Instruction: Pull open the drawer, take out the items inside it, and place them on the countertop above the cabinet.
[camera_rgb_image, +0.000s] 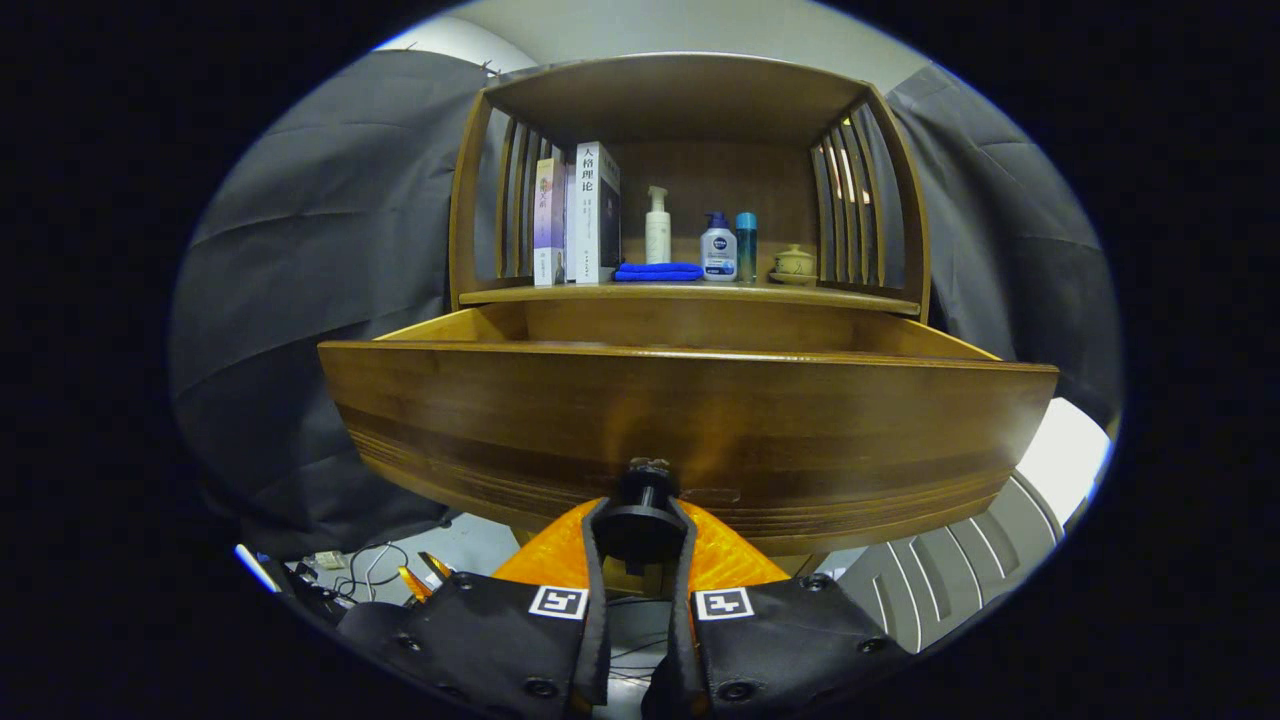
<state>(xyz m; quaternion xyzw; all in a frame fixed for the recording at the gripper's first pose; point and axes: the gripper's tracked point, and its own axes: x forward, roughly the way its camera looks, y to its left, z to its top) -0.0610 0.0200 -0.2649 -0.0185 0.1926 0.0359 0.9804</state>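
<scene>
The wooden drawer (690, 420) stands pulled out toward me, its broad front panel just beyond the fingers. My gripper (640, 525) is shut on the drawer's dark round knob (642, 510), one finger on each side of it. The drawer's inside is hidden behind the front panel; I see only its side walls and back. Above it runs the countertop (690, 293) of the cabinet, under an arched wooden shelf frame.
On the countertop stand two books (580, 215), a folded blue cloth (658, 271), a white pump bottle (657, 227), a blue-capped lotion bottle (718, 250), a teal can (746, 245) and a small lidded pot (793, 263). Cables (370, 570) lie on the floor at the lower left.
</scene>
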